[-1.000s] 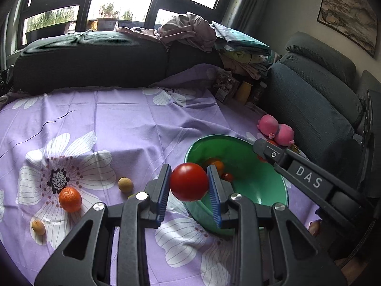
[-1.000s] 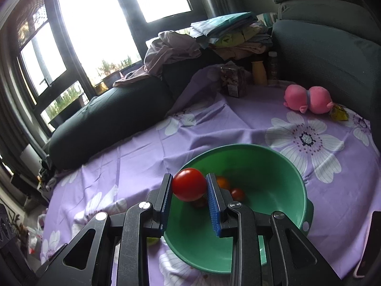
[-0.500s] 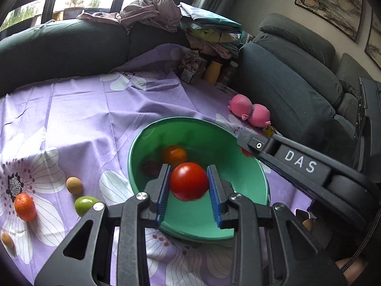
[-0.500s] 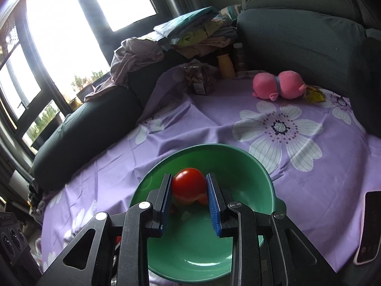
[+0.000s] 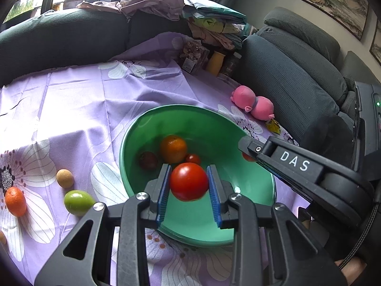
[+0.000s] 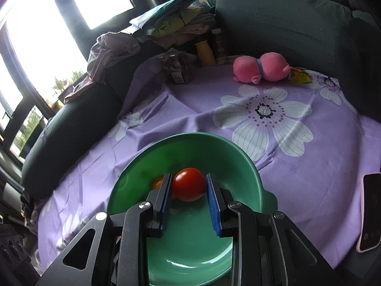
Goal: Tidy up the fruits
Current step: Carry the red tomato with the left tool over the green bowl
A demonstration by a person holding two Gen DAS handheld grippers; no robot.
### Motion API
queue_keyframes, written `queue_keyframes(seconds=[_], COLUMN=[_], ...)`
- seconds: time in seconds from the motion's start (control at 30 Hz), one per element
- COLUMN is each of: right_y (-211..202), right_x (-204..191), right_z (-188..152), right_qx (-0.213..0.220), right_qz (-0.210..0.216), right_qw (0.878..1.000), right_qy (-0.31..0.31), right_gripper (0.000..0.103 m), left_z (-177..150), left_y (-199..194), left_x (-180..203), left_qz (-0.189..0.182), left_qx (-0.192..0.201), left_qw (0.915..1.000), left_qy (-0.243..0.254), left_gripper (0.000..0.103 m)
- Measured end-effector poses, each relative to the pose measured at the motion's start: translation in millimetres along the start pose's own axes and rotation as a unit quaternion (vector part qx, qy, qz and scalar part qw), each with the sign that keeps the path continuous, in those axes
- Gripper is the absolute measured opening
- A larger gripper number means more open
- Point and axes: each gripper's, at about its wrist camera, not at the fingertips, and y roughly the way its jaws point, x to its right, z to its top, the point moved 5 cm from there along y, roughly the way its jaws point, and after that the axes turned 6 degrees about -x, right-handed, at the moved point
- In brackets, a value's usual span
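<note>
Both grippers hang over the green bowl (image 5: 142, 128), each with a red tomato pinched between its blue pads. The left gripper (image 5: 189, 188) holds its tomato (image 5: 189, 181) above the bowl's near side, jaws closed snug on the fruit. The right gripper (image 6: 189, 190) grips a second tomato (image 6: 189, 184) the same way, over the bowl's middle; from the left camera its black arm, marked DAS, reaches in across the bowl's right rim. Down in the bowl lie an orange (image 5: 173, 148), a dark plum-like fruit (image 5: 148, 160) and a small red one (image 5: 193, 159), close together. On the purple flowered cloth (image 5: 78, 109) left of the bowl sit a green fruit (image 5: 78, 202), a tan one (image 5: 64, 178) and a tangerine (image 5: 15, 201), apart from each other. A pink plush toy (image 6: 260, 68) lies by the sofa, well beyond the bowl, and a phone (image 6: 369, 212) rests at the cloth's right edge.
</note>
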Motion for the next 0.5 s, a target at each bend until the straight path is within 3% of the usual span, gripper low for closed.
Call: queue_keyframes(seconds=[0.5], right_y=[18], right_x=[6], right_z=[-4], right_qx=[-0.027], right_qz=[-0.035], right_qw=[0.999], right_qy=[-0.010], right_gripper=[0.030], left_z=[-5], left_y=[17], left_x=[-3], left_qz=[0.003], left_qx=[-0.024], left_qw=[0.9997], left_qy=[0.006], left_gripper=[0.031])
